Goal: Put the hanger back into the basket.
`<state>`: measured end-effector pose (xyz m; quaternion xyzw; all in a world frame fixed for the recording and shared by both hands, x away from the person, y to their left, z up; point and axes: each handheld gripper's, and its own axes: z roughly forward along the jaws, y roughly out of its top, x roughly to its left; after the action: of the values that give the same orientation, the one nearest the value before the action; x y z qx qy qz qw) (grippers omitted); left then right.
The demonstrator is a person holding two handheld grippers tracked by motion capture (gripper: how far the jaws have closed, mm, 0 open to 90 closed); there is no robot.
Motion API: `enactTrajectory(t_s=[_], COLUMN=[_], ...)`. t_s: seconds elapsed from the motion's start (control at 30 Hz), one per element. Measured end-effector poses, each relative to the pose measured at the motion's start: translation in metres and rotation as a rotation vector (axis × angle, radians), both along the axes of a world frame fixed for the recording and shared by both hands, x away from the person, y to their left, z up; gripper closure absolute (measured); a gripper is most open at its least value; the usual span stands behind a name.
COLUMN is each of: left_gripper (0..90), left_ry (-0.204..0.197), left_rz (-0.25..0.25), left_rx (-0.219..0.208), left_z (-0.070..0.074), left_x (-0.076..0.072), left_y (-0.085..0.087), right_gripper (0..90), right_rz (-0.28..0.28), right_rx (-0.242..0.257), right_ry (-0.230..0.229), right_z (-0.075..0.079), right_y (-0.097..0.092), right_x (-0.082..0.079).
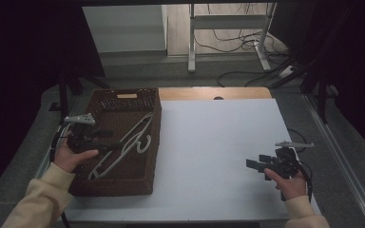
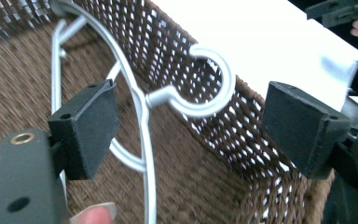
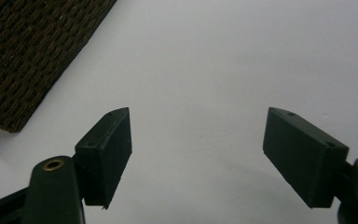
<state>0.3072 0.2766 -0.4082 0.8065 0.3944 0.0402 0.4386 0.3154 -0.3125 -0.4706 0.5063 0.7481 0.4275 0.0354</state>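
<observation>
A brown woven basket (image 1: 105, 186) stands on the left of the white table (image 1: 209, 142). White plastic hangers (image 1: 133, 135) lie inside it. My left gripper (image 1: 116, 140) hovers inside the basket, open, its jaws spread either side of a hanger's hook (image 2: 214, 88) and neck, gripping nothing. The hanger's arm (image 2: 147, 154) runs close by the left pad (image 2: 91, 126). My right gripper (image 1: 256, 161) is held low over the table's right side, open and empty, with its jaws wide apart (image 3: 196, 154) above the bare white top.
The basket's corner (image 3: 23, 60) lies at the upper left of the right gripper view. The basket's woven wall (image 2: 223, 135) stands just behind the hook. Beyond the table are a desk frame (image 1: 228, 38) and floor cables (image 1: 237, 45).
</observation>
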Motion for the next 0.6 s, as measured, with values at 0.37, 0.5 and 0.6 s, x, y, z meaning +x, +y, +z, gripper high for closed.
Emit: enactTrajectory(t_s=[0.37,0.5,0.6], left_gripper=[17.4,17.4,17.4], left_ry=[-0.085,-0.075,-0.061], left_rz=[0.021,0.009,0.000], left_rx=[0.081,0.085,0.090], left_z=[0.012,0.007,0.000], left_x=[-0.026,-0.032,-0.035], left_y=[-0.056,-0.069,-0.074], right_gripper=[18.9,18.2,17.8], right_rz=[0.010,0.014,0.020], right_rx=[-0.032,-0.051,-0.055], right_ry=[-0.023,-0.029,-0.033], right_z=[0.001,0.001,0.001], right_y=[0.000,0.000,0.001], right_x=[-0.002,-0.002,-0.002])
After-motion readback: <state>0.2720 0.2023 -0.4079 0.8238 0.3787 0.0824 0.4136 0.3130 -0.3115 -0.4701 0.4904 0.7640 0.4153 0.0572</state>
